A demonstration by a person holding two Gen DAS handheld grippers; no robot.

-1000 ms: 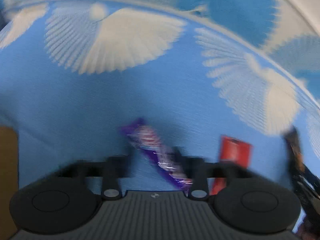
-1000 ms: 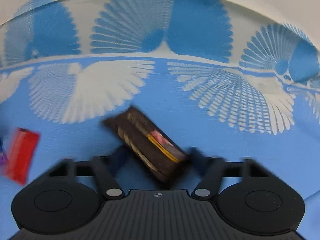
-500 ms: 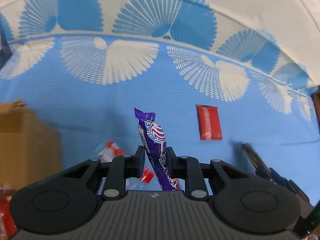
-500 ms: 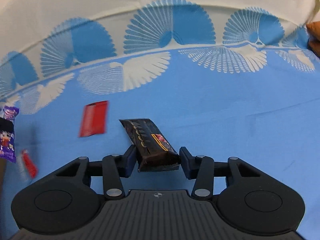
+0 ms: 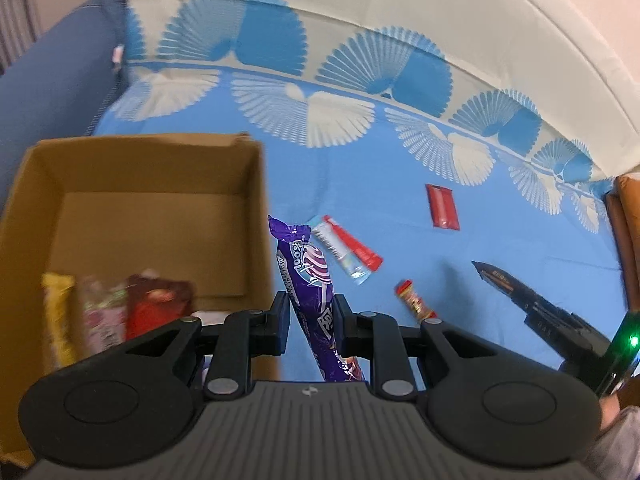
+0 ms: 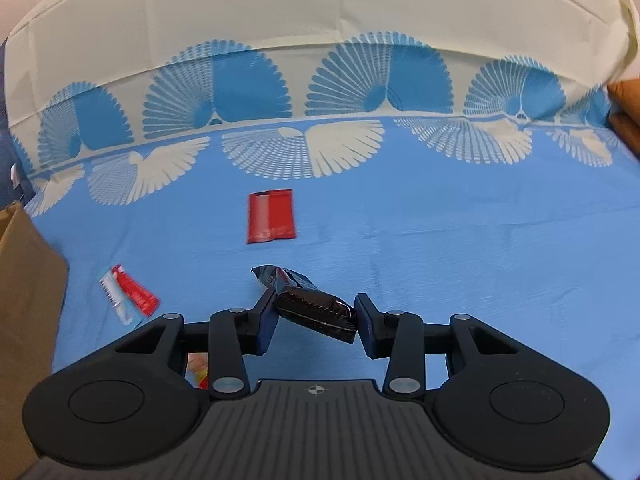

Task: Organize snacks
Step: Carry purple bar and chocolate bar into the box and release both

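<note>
My left gripper [image 5: 310,312] is shut on a purple candy packet [image 5: 308,276], held upright just right of an open cardboard box [image 5: 256,208]. The box holds a yellow bar [image 5: 60,316], a pink packet [image 5: 102,320] and a dark red packet [image 5: 156,308]. My right gripper [image 6: 316,314] is shut on a dark chocolate bar [image 6: 308,304], held above the blue cloth; it also shows at the right of the left wrist view [image 5: 516,292]. A red packet [image 6: 271,216], a red-and-white sachet [image 6: 126,294] and a small red candy [image 5: 414,302] lie on the cloth.
The blue cloth with white fan patterns [image 6: 440,248] covers the surface, with a cream border at the back. The box's side [image 6: 28,300] stands at the left of the right wrist view. An orange-brown object [image 6: 624,108] sits at the far right edge.
Both grippers have lifted with their snacks. The left one moved left, so the cardboard box came into full view beside the purple packet. The chocolate bar has tilted in the right gripper.
</note>
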